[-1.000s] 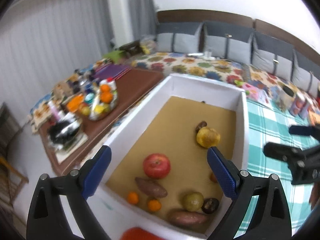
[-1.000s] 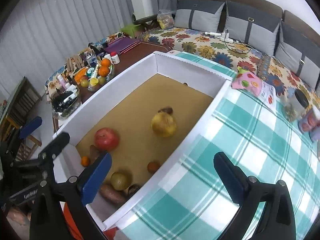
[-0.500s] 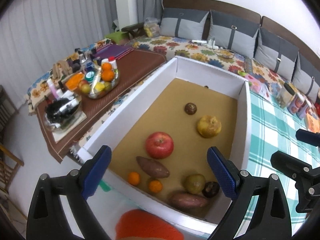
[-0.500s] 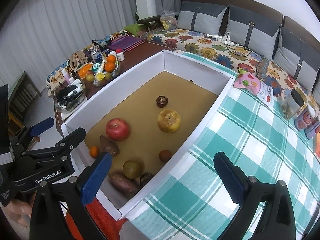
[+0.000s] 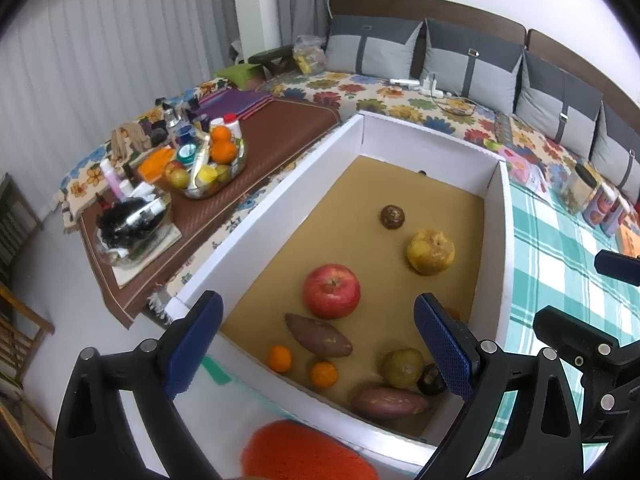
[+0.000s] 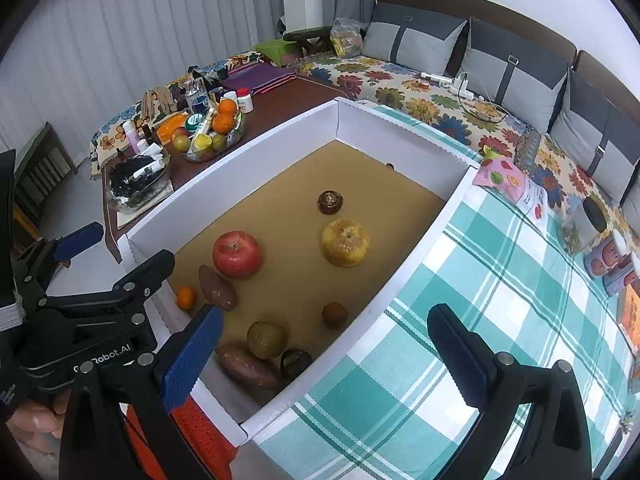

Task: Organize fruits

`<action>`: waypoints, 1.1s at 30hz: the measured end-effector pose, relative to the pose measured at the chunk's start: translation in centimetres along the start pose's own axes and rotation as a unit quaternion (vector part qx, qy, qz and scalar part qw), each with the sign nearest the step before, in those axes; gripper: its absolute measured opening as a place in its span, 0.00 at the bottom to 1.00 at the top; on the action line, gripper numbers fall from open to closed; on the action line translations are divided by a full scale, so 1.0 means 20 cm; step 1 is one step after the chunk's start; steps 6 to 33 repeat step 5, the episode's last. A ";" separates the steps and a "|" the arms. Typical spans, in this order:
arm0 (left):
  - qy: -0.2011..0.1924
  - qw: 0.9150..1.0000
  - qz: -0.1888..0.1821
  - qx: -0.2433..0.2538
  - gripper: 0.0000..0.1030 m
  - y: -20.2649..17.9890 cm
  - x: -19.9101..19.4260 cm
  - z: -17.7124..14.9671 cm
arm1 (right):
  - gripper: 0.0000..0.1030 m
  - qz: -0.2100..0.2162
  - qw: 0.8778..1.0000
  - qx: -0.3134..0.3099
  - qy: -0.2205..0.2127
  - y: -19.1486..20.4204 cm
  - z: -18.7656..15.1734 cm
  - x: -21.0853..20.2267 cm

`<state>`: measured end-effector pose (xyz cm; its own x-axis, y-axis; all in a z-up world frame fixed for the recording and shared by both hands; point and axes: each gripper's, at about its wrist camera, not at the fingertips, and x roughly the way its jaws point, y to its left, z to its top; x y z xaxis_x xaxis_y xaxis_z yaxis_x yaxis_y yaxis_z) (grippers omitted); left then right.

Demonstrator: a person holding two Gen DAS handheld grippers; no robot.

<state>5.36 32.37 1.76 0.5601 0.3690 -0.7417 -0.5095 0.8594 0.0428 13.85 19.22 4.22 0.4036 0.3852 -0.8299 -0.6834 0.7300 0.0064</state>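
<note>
The left gripper [image 5: 318, 344] hung above the near end of a white box [image 5: 264, 204], its jaws spread wide and holding nothing. The right gripper [image 6: 336, 350] hovered over the box's right wall and the green checked cloth [image 6: 500, 280], its jaws likewise spread and empty.

All the fruit lay on the tan floor of the box. Nearest the front wall lay a sweet potato [image 5: 390, 402], with a dark round fruit [image 5: 430, 378] and a greenish-brown fruit [image 5: 404, 368] just behind it. Two small oranges [image 5: 280, 358] sat close together to the left, beside a second sweet potato [image 5: 318, 336] that lay slantwise. Another small brown fruit [image 6: 335, 314] sat near the right wall. Behind the slanted sweet potato, almost touching it, stood a red apple [image 5: 331, 290]. Farther back and to the right was a yellow, blotched fruit [image 5: 431, 251], and beyond it a small dark brown fruit [image 5: 393, 217]. The far half of the box floor was bare.

To the left of the box stood a low brown table [image 5: 280, 136] carrying a glass bowl [image 5: 212, 160] of oranges and bottles. Beyond ran a flowered couch [image 5: 400, 96] with grey cushions [image 5: 372, 46].
</note>
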 end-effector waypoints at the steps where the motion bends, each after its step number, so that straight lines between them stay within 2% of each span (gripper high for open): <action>1: -0.001 1.000 -0.001 -0.004 0.95 0.01 0.00 0.00 | 0.98 0.000 1.000 0.000 0.000 0.00 0.00 0.00; 33: -0.007 1.000 0.002 -0.004 0.95 0.02 0.00 -0.01 | 0.98 0.005 1.000 0.000 0.003 0.01 0.00 0.02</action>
